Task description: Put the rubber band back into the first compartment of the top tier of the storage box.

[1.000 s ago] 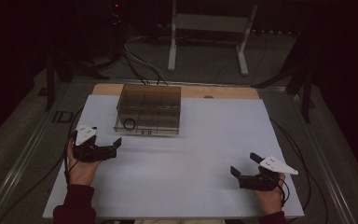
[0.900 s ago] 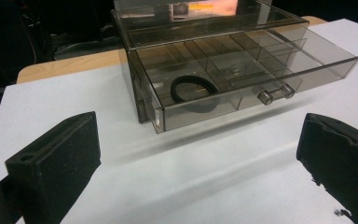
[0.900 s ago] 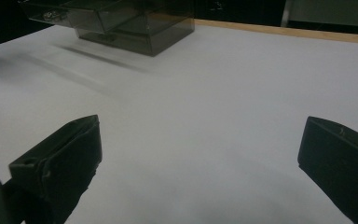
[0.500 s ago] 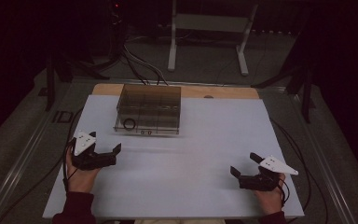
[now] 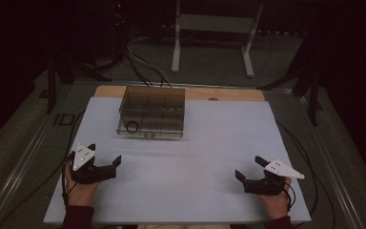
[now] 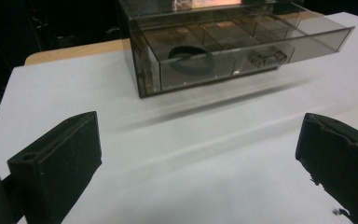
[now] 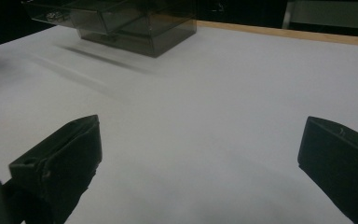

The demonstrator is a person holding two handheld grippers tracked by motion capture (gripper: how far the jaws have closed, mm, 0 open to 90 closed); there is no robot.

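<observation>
Presently we find the smoked clear box [image 5: 151,110] at the table's [image 5: 219,138] far left, drawer out, a black ring [image 5: 132,126] inside. Nearer than the box, left gripper [image 5: 106,164] and right gripper [image 5: 249,168] rest spread, empty.

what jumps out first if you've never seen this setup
The smoky clear box with inner compartments stands out first, at the far left of the white table; a dark ring lies in its near left compartment. Next come the two black grippers at the near edge, the left gripper and the right gripper, both with jaws spread wide and holding nothing.
</observation>
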